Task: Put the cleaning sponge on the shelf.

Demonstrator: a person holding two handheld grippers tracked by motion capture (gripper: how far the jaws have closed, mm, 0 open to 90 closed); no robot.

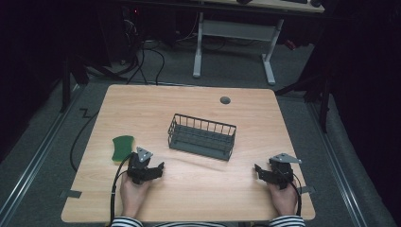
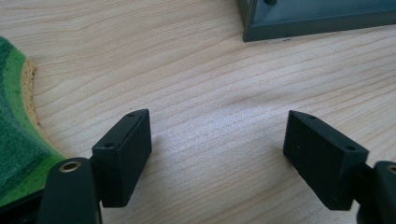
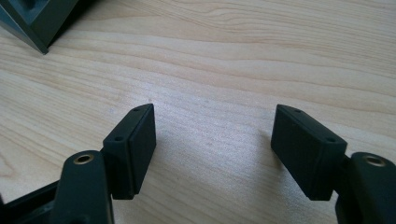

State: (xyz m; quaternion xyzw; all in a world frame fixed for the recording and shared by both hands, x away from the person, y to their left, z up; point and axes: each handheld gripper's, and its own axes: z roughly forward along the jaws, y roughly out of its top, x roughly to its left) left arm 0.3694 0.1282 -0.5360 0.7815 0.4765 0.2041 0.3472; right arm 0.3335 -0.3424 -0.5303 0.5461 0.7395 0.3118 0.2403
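Note:
A green sponge (image 1: 123,147) with a yellow underside lies flat on the wooden table (image 1: 142,104), left of centre. A dark wire basket (image 1: 202,136) stands in the middle with nothing in it. My left gripper (image 1: 150,169) rests low near the front, just right of the sponge, jaws wide apart over bare wood. In the left gripper view the sponge (image 2: 14,140) lies beside the left jaw, and the basket's corner (image 2: 317,18) is ahead. My right gripper (image 1: 265,172) sits at the front right, open and holding nothing. The basket's corner (image 3: 37,18) shows at the upper left of the right gripper view.
A grey cable grommet (image 1: 225,100) sits in the table's far side. A white desk frame (image 1: 236,42) and cables lie on the floor beyond. The person's striped sleeves (image 1: 125,221) come in at the bottom edge.

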